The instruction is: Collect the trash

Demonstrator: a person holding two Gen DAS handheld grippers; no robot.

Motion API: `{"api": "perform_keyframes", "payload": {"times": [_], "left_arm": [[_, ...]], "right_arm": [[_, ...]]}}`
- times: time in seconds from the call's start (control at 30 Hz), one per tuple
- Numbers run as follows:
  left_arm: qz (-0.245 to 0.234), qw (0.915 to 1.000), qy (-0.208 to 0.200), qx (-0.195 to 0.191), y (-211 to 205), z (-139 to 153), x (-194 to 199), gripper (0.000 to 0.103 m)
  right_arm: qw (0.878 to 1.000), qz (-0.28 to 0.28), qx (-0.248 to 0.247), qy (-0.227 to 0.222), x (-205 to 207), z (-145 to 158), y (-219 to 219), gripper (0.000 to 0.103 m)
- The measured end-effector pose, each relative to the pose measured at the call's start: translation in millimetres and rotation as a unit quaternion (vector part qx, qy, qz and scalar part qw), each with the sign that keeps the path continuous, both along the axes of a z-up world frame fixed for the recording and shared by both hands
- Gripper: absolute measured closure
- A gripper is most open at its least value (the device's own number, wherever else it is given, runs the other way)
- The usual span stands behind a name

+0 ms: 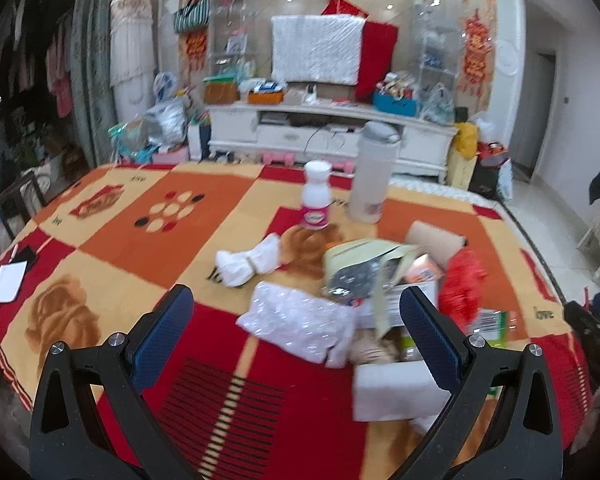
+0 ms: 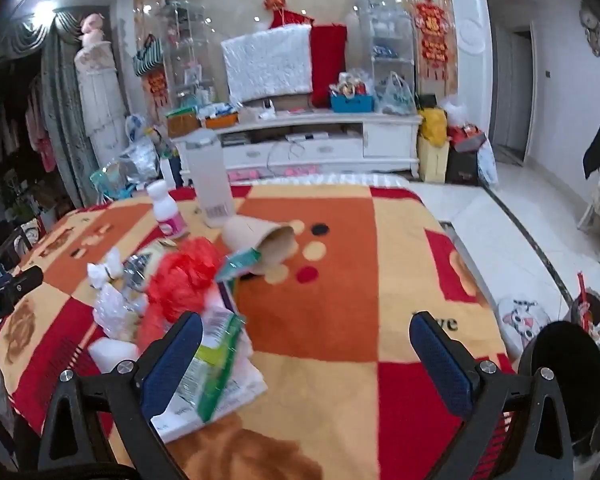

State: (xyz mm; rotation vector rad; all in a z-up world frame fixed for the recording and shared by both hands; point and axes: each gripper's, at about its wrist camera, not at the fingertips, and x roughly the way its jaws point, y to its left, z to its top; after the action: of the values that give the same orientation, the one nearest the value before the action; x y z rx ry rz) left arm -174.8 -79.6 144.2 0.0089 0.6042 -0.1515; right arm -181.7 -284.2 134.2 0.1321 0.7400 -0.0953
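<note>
- Orange, red and cream checks pattern the blanket (image 2: 340, 320) covering the table; we read "love" woven near its right edge and partly again beside the right gripper.
- White bottle (image 1: 316, 196) carries a pink label, its lettering blurred; the tall grey bottle (image 2: 210, 176) shows a barcode.
- Trash pile (image 1: 380, 292): white plastic, a red bag (image 2: 184, 276), a green-and-white wrapper (image 2: 212, 368), a tipped paper cup (image 2: 260, 240), clustered mid-table.
- Left gripper (image 1: 300, 332): we see its fingers spread wide above the white plastic, gripping nothing.
- Right gripper (image 2: 306, 360): fingers wide apart, empty, its left finger just beside the wrapper.
</note>
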Motion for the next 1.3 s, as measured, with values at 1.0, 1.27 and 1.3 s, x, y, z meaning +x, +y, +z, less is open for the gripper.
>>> {"api": "perform_keyframes", "payload": {"times": [1.0,1.27,1.3], "left_arm": [[-0.037,0.9989,-0.013,-0.024,-34,-3,-9,0.000],[-0.039,0.9989,-0.004,-0.024,-35,-7,-5,0.000],[-0.038,0.9990,-0.003,-0.024,-35,-8,-5,0.000]], "right_arm": [[0.999,-0.008,-0.007,-0.037,-2,12,7,0.000],[0.999,-0.009,-0.006,-0.033,0,9,5,0.000],[0.999,-0.009,-0.006,-0.032,1,8,5,0.000]]}}
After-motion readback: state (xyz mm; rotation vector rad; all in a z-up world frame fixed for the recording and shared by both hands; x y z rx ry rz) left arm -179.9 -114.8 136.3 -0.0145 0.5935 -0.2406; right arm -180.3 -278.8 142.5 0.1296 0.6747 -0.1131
